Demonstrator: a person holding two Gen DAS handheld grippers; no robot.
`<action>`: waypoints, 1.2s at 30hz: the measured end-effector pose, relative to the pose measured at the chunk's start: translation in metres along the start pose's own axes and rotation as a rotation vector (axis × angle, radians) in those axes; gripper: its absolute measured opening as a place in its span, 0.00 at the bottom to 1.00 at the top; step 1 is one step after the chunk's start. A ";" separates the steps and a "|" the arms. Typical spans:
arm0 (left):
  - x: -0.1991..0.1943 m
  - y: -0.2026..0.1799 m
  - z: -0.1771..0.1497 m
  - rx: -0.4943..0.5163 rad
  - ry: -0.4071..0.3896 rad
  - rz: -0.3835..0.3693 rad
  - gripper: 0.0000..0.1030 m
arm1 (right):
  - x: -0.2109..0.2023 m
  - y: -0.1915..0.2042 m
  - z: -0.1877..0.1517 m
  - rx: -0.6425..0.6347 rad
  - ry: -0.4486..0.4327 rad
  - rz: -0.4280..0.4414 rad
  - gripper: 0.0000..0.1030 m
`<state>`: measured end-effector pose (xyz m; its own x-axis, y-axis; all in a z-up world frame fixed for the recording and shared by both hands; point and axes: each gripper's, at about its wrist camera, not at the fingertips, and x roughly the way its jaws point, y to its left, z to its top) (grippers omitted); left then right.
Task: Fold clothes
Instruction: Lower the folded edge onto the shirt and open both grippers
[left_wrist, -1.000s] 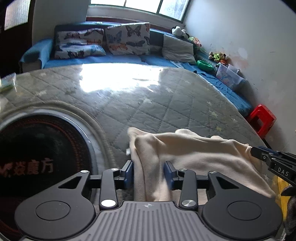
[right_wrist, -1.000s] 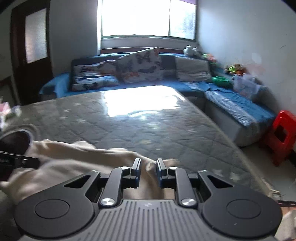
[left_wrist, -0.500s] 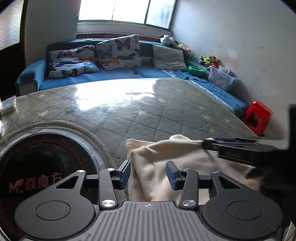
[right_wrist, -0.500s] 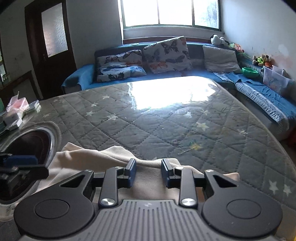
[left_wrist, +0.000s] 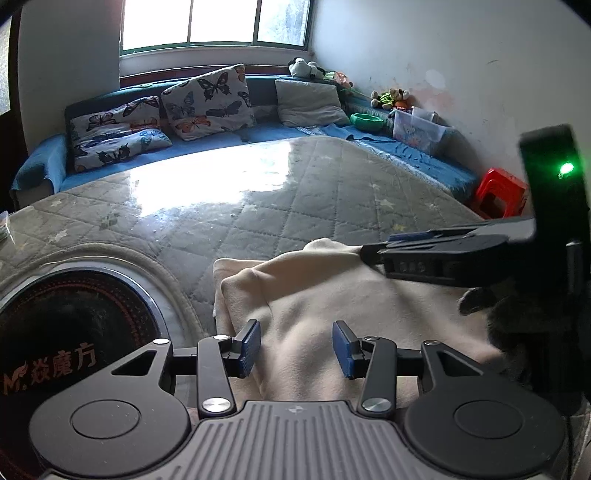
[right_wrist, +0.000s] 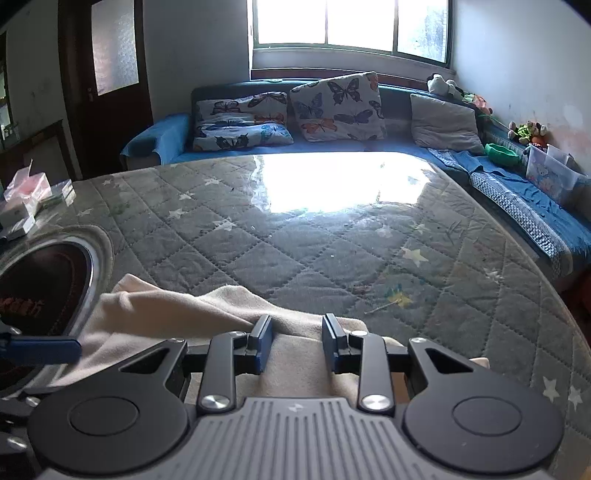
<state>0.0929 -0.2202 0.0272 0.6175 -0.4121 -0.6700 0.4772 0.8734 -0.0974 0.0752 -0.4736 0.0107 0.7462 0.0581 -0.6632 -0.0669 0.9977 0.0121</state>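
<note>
Right tool (left_wrist: 373, 253) swung across over cream garment (left_wrist: 332, 295) since earlier, jaws parted, left tool (left_wrist: 295, 345) likewise open astride cloth; unpinched fold may slump on bench (right_wrist: 295, 236)

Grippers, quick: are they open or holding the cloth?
Left gripper: jaws open over the cream cloth, gripping nothing.
Right gripper: jaws open over the same cloth.

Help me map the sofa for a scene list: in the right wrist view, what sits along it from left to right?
Flat butterfly pillow → upright butterfly cushion → grey cushion → green bowl → clear plastic box.
</note>
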 end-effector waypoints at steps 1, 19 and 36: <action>0.000 0.001 -0.001 0.001 0.001 0.003 0.45 | -0.003 0.000 0.000 -0.002 -0.004 0.001 0.29; -0.012 -0.001 -0.023 0.063 -0.004 0.047 0.46 | -0.098 0.019 -0.070 -0.070 0.029 0.038 0.29; -0.041 0.008 -0.036 0.020 0.008 0.084 0.58 | -0.111 0.010 -0.084 -0.010 0.001 0.020 0.34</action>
<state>0.0485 -0.1864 0.0273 0.6511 -0.3354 -0.6809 0.4364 0.8994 -0.0258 -0.0639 -0.4728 0.0219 0.7439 0.0784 -0.6636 -0.0891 0.9959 0.0178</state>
